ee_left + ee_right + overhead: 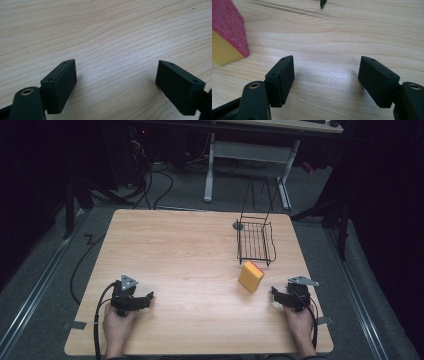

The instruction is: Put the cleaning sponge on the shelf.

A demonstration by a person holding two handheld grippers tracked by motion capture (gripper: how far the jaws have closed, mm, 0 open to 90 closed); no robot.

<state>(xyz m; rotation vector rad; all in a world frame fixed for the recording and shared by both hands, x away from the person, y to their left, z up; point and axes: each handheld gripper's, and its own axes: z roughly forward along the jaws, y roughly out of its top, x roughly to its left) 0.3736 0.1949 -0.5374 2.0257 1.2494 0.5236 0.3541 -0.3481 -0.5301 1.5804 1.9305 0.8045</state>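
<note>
Each claw is matte black: the left claw and right claw both carry a grey three-cornered plate on top and trail a black cable toward six o'clock. Up close, the left claw and right claw show blocky rectangular pads with small screw holes, and brass-ringed pivots.

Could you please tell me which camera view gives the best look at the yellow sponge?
The high view: the whole sponge shows there, lying on the table just in front of the wire basket. The right gripper view cuts it off at the upper left edge, showing its red scouring side. The left gripper view looks at bare wood.
</note>
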